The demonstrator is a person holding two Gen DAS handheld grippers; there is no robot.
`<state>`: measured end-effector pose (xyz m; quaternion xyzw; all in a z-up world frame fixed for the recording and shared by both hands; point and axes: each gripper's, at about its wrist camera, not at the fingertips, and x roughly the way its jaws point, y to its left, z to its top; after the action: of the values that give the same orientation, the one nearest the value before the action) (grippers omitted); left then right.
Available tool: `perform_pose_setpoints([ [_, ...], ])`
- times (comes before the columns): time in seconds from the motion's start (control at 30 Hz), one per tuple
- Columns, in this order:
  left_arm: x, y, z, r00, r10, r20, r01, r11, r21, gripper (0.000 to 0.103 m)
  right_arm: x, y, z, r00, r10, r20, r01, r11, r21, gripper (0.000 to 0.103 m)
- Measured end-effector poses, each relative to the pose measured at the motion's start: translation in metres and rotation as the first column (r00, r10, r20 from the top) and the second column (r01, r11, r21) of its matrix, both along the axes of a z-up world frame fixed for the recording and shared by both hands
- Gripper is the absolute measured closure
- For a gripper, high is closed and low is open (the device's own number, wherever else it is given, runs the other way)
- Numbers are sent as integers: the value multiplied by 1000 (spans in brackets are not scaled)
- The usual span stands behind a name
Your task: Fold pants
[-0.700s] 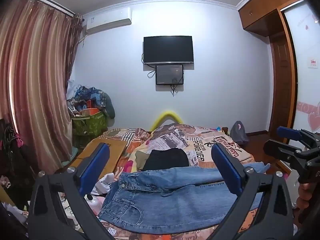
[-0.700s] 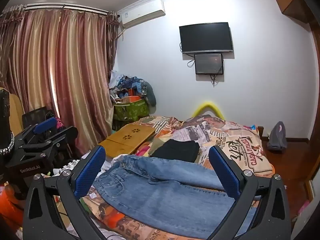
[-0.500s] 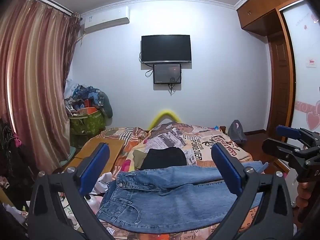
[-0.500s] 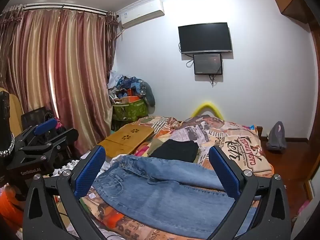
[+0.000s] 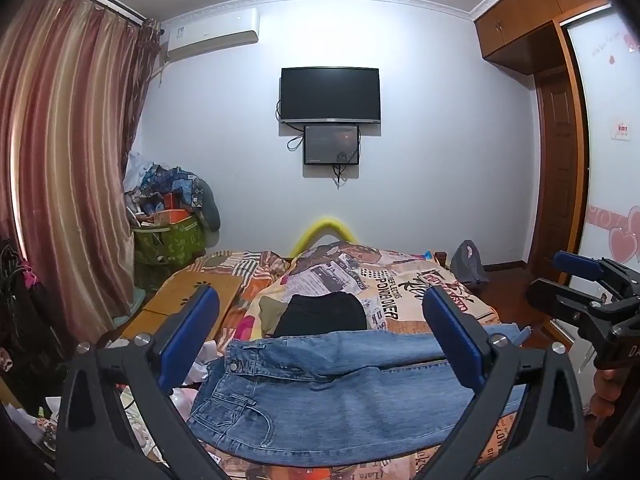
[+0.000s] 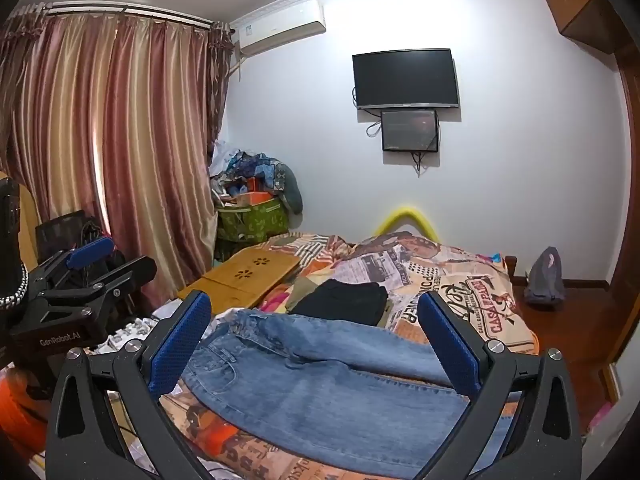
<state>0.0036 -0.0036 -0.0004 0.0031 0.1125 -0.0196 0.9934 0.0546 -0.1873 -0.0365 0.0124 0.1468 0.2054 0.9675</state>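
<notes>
Patchwork-print bedding (image 6: 472, 296) covers the bed where faded blue denim jeans (image 6: 320, 392) lie flat, just ahead of and below both claws, long axis crosswise, waistband toward the left gripper (image 5: 320, 344). Left gripper and right gripper (image 6: 316, 344) hover apart, jaws wide, empty. One leg overlaps the other.

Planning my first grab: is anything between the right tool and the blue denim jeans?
Nothing: in the right wrist view, the open right tool hangs over the blue denim jeans with only air between.
</notes>
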Motion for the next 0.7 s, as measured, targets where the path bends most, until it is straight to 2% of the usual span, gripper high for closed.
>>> perform_pose_setpoints([
  [0.7, 4, 1, -2, 1000, 3, -9, -3, 1000, -11, 0, 0, 0, 0, 1000, 1, 8, -1, 1000, -3, 0],
])
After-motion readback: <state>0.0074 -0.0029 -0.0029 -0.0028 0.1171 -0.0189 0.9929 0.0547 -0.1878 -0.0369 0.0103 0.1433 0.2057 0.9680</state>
